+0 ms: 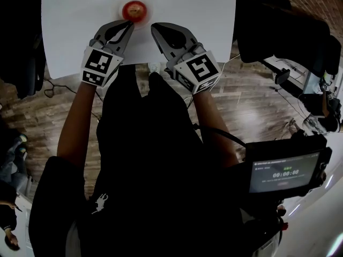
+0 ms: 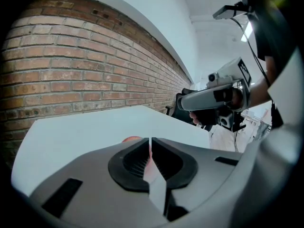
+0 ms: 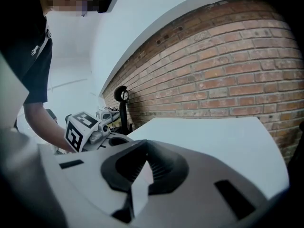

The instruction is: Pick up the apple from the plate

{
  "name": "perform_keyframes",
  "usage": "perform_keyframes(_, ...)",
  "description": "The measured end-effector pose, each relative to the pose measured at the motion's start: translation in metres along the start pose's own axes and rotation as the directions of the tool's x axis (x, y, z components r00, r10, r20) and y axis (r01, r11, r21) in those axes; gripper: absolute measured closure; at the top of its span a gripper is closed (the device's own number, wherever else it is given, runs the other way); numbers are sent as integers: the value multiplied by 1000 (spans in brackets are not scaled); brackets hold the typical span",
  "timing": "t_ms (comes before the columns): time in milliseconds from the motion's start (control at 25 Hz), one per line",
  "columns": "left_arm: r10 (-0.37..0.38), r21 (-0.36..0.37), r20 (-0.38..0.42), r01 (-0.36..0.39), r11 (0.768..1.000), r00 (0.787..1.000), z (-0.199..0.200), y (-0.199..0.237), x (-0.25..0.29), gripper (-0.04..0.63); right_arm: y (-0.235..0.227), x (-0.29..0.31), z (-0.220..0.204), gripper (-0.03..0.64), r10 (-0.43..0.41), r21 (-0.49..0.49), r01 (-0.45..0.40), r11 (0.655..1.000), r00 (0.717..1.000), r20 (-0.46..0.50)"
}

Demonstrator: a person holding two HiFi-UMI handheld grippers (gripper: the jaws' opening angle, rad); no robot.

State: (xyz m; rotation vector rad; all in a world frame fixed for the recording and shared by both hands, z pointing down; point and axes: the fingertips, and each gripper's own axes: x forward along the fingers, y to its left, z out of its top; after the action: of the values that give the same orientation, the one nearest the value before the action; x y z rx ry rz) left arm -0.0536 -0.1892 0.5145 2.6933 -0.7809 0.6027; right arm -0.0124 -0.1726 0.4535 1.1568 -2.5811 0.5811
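Note:
A red apple [image 1: 134, 8] sits on a small clear plate [image 1: 118, 3] near the far side of the white table [image 1: 75, 31]. My left gripper [image 1: 129, 22] is shut and empty, its tips just in front of the plate's near rim. In the left gripper view only a sliver of the apple [image 2: 131, 139] shows over the closed left gripper [image 2: 150, 139]. My right gripper [image 1: 154, 27] is shut and empty too, to the right of the plate and apart from it. The right gripper [image 3: 145, 144] view shows bare table ahead and the left gripper's marker cube [image 3: 77, 131].
A brick wall [image 2: 71, 65] runs behind the table. Black chairs [image 1: 278, 33] stand to the right on the wooden floor [image 1: 252, 100]. A device with a lit screen [image 1: 284, 173] hangs at my lower right. A black stand [image 3: 122, 106] rises by the wall.

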Motion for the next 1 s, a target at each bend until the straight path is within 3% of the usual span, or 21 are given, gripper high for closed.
perform_keyframes(520, 22, 15, -11, -22, 1000, 1000, -7, 12, -1, 584, -1, 4, -2, 612, -14, 19, 14, 1000, 1000, -5)
perform_keyframes(1000, 63, 50, -45, -61, 997, 997, -22, 22, 9, 408, -6, 4, -15, 613, -21, 33, 22, 999, 999, -25)
